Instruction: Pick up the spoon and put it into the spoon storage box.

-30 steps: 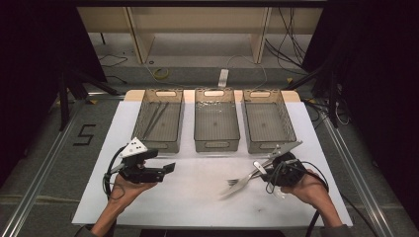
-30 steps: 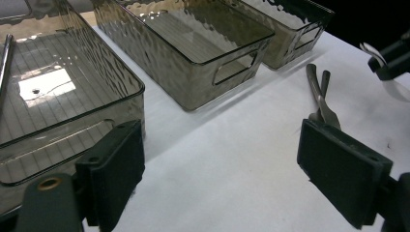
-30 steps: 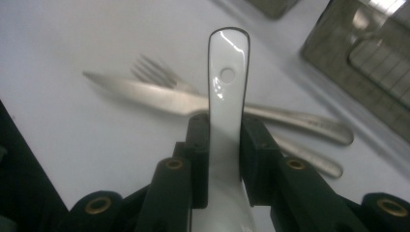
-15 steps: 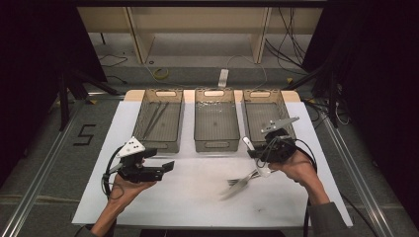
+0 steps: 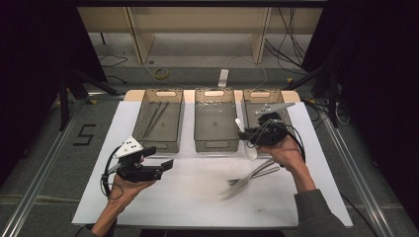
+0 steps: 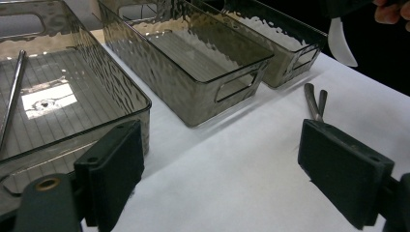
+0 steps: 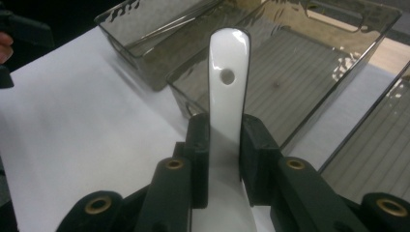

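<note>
The right gripper (image 5: 254,134) pinches a white plastic spoon (image 7: 226,92) between its fingers, holding it up over the desk (image 5: 197,197). The spoon is at 5 o'clock from the middle bin (image 5: 215,121), just by its front corner. A fork and knife (image 5: 249,177) lie on the desk at 6 o'clock from the spoon. The left gripper (image 5: 165,165) has its fingers spread wide, with nothing between them.

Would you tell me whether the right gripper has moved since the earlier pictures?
Yes. The right gripper, shut on the white spoon, went from beside the forks up toward the trays.
</note>
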`<move>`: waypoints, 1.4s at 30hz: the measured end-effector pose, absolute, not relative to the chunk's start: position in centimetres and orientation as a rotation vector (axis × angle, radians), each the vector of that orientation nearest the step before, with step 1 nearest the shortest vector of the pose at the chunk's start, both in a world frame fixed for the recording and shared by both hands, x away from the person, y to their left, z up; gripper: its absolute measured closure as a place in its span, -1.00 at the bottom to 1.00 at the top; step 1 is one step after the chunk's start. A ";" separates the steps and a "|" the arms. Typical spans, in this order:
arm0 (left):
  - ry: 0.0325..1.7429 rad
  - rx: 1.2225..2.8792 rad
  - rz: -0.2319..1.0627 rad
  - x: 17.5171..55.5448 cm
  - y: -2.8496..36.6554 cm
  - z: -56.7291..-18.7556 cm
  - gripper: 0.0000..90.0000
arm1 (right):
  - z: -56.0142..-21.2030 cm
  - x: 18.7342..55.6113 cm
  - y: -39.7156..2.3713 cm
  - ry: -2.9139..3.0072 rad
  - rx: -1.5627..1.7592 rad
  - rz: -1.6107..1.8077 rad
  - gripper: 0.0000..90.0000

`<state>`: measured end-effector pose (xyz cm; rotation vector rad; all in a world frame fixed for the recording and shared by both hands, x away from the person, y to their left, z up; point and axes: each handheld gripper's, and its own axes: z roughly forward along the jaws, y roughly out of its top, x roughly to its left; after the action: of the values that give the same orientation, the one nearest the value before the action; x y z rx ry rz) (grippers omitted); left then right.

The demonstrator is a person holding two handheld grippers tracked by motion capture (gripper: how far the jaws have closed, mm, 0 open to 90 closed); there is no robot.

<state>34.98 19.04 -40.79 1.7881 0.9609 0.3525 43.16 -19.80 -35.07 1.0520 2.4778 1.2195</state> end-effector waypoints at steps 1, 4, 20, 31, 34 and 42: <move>0.960 1.785 0.354 35.0 19.1 -40.8 -0.64 | -35.0 43.3 -19.7 2.472 1.052 1.221 0.69; 0.961 1.771 0.363 34.9 19.1 -40.7 -0.64 | -34.8 44.2 -19.0 2.443 1.052 1.242 0.69; 0.955 1.747 0.394 34.7 19.2 -40.6 -0.64 | -33.8 47.8 -16.3 2.356 1.082 1.295 0.69; 0.960 1.726 0.411 34.6 19.4 -40.5 -0.64 | -34.9 50.1 -14.6 2.328 1.126 1.253 0.69; 0.956 1.724 0.414 34.6 19.3 -40.5 -0.64 | -35.3 50.6 -14.4 2.318 1.145 1.245 0.69; 0.946 1.729 0.418 34.6 19.2 -40.5 -0.64 | -36.2 51.8 -13.8 2.294 1.193 1.237 0.69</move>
<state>34.57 19.16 -40.54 1.7288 0.9461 0.4181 51.78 -13.81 -36.24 1.1932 2.2942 1.2366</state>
